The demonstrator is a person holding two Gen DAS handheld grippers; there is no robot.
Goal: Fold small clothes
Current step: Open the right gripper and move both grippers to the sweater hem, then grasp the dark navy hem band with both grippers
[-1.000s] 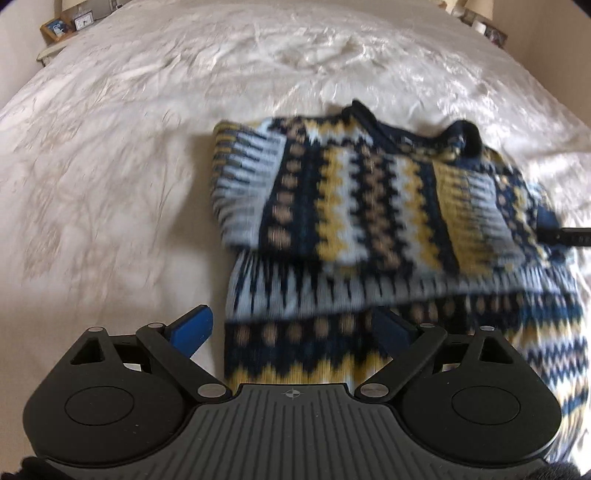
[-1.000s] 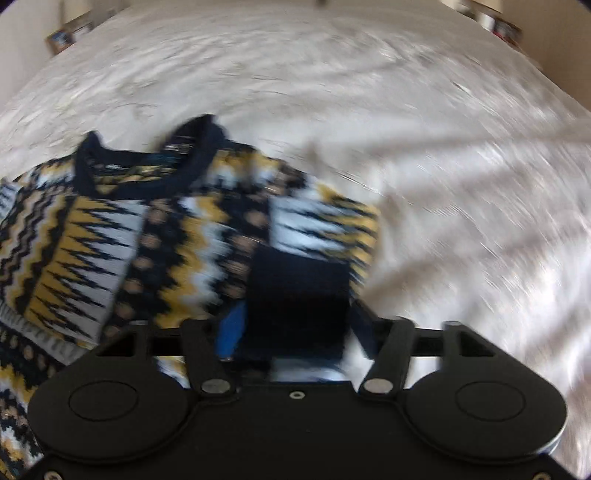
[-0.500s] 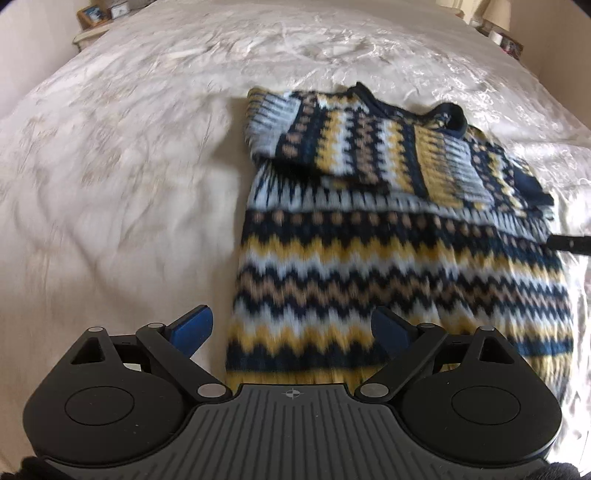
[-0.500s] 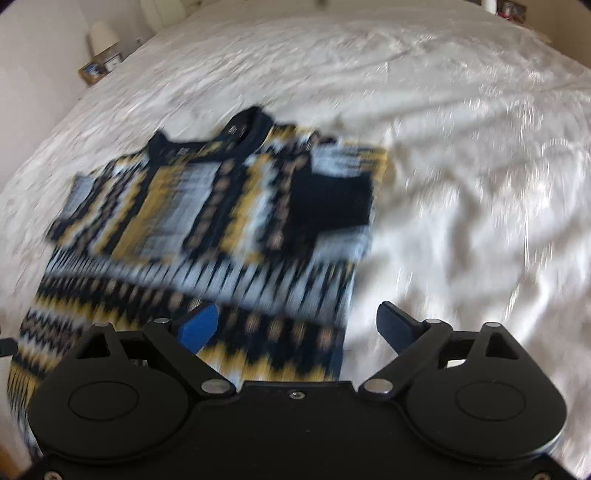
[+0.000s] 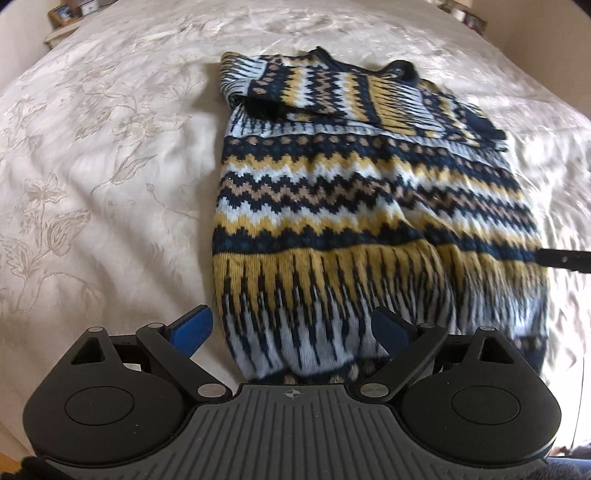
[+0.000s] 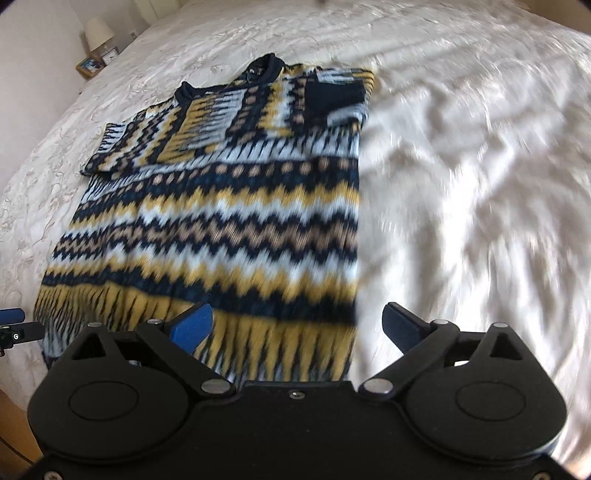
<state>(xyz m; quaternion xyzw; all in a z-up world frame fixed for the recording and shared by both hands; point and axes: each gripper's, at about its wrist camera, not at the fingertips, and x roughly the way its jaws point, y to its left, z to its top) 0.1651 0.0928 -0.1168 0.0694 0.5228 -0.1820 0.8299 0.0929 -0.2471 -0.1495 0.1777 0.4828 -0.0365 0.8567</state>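
Both sleeves now lie folded across the sweater [image 5: 369,192] on the bed [image 5: 110,166]; left claw [image 5: 291,326] wide, right claw [image 6: 297,326] opening, empty, both withdrawn to the hem for the next fold.

Black hand-held gripper [image 5: 291,328], blue pads [image 5: 192,328]

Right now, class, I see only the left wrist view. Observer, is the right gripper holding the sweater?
Observer: No. The right gripper has its jaws opening, with the pads clear of the sweater and only its hem corner below them.
Operator: And what stands past the bed's far left corner?
Observer: A lamp, beside a small picture frame.
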